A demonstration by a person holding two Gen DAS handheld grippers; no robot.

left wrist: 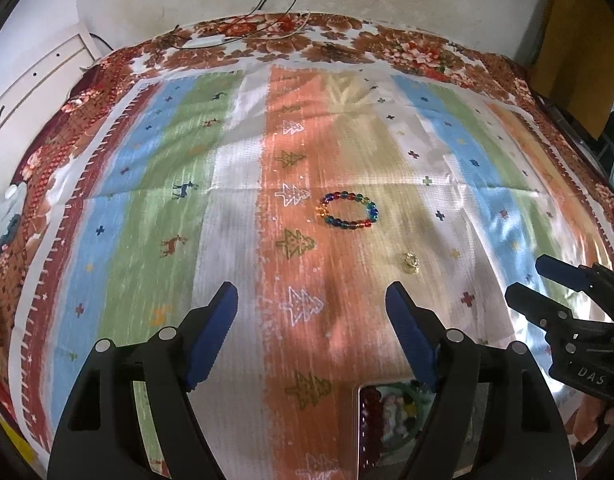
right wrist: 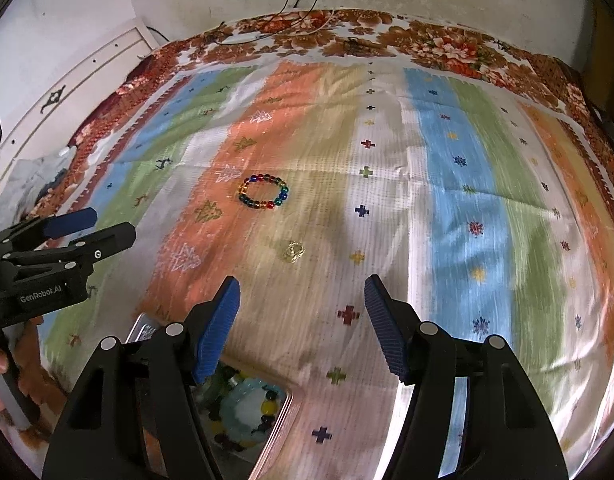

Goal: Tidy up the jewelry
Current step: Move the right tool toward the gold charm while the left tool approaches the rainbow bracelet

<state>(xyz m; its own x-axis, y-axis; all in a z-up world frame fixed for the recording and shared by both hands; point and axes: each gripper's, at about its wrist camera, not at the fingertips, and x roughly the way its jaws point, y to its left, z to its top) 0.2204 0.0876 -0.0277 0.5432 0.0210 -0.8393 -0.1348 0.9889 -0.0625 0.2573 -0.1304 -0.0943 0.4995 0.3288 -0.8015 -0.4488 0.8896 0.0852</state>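
On the striped cloth (left wrist: 235, 216) we count one multicoloured bead bracelet (left wrist: 351, 211) lying flat on the orange stripe, one small gold trinket (left wrist: 410, 263) near it on the beige stripe, and one metal tray (right wrist: 285, 416) of mixed beads at the near edge, partly hidden behind our fingers. We hold two grippers above the cloth: the left gripper (left wrist: 311, 332) and the right gripper (right wrist: 303, 328), each with its two blue-padded fingers spread apart and holding nothing.
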